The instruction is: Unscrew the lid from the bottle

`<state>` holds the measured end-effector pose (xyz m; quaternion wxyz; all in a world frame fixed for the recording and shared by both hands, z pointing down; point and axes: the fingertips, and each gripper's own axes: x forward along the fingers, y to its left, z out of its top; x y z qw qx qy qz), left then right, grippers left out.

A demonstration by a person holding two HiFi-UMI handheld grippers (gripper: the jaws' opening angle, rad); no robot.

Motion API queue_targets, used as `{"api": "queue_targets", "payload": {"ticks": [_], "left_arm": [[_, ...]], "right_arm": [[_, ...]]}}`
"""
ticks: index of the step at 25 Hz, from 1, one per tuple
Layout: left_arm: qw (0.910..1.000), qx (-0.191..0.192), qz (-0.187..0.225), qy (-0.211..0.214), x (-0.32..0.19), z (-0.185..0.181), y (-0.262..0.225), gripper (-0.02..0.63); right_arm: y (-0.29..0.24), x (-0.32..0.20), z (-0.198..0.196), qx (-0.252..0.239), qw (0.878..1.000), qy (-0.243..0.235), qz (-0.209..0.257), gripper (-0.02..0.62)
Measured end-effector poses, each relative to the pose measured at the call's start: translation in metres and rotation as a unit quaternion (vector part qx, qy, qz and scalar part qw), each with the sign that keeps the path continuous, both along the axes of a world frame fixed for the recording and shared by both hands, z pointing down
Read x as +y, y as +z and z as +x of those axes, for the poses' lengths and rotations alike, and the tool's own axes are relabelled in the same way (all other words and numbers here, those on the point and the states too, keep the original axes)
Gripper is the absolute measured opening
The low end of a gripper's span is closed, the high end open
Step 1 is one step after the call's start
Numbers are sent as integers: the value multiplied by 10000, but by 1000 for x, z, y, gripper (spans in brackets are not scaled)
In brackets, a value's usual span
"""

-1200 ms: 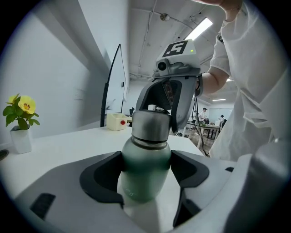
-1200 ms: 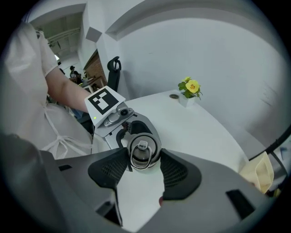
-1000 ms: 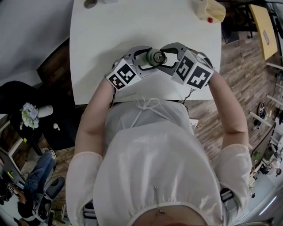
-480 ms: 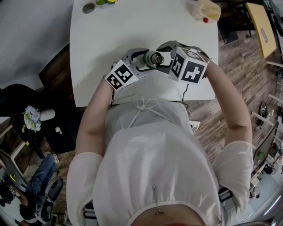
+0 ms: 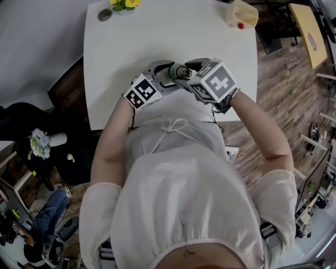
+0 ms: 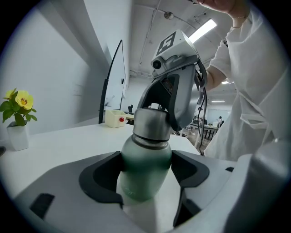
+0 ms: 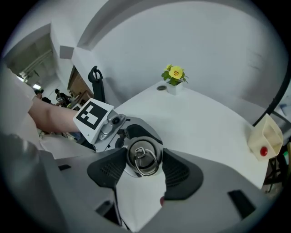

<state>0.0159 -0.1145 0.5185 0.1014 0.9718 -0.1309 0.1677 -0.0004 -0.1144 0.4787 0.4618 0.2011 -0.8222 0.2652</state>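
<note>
Rolled about the lid (image 7: 144, 154) since before, the right gripper (image 7: 144, 166) has just been easing its jaws apart, pads barely touching it; the left gripper (image 6: 146, 176) clamps the bottle (image 6: 144, 159) upright on the worktop (image 5: 157, 37); re-grip likely next

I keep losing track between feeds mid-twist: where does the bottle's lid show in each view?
Head view: lid, upper centre.
Left gripper view: centre, capping the green bottle.
Right gripper view: lower centre, seen from above, ring on top.
Shared landmark: yellow flower, top left, far left, upper centre.
</note>
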Motion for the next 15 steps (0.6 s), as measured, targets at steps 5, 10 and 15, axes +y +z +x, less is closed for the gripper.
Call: {"api": "queue_targets", "payload": {"ticks": [5,10,15], "left_arm": [[10000,10,-15,-18,-1,-2,2,359],[10000,61,-53,-3,-1,-2,3,359],[9997,161,-184,-41,-1,-3,2,362]], "right_arm": [[1,1,-2,21,10000,-74,-18,255],[2,2,-2,122,9986,-519,-61,255],[0,5,-7,369,9836,-1751,209,255]]}}
